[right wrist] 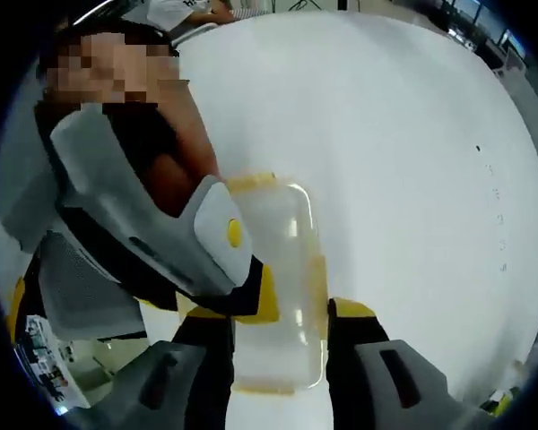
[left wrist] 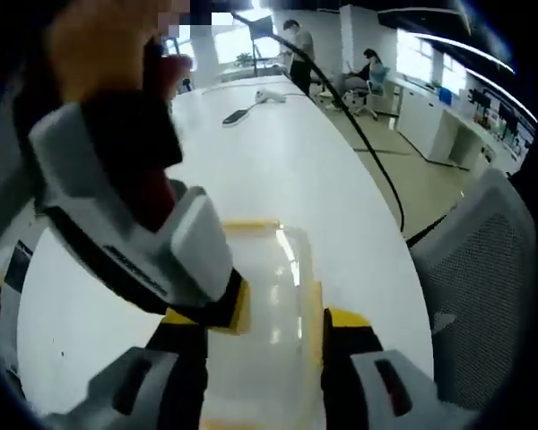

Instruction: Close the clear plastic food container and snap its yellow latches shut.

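White office table (left wrist: 278, 161), lidded container (left wrist: 269, 305) at six o'clock in both views.
Both grippers, left (left wrist: 264, 327) and right (right wrist: 278, 318), straddle it with jaws wide, apparently pressing yellow latches (right wrist: 318, 269) from opposite sides.

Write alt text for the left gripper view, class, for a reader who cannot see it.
A clear plastic food container with yellow latches sits on a white table between the jaws of the left hand-held gripper. The right hand-held gripper reaches in from the left at the container's edge. An office with seated people lies beyond.
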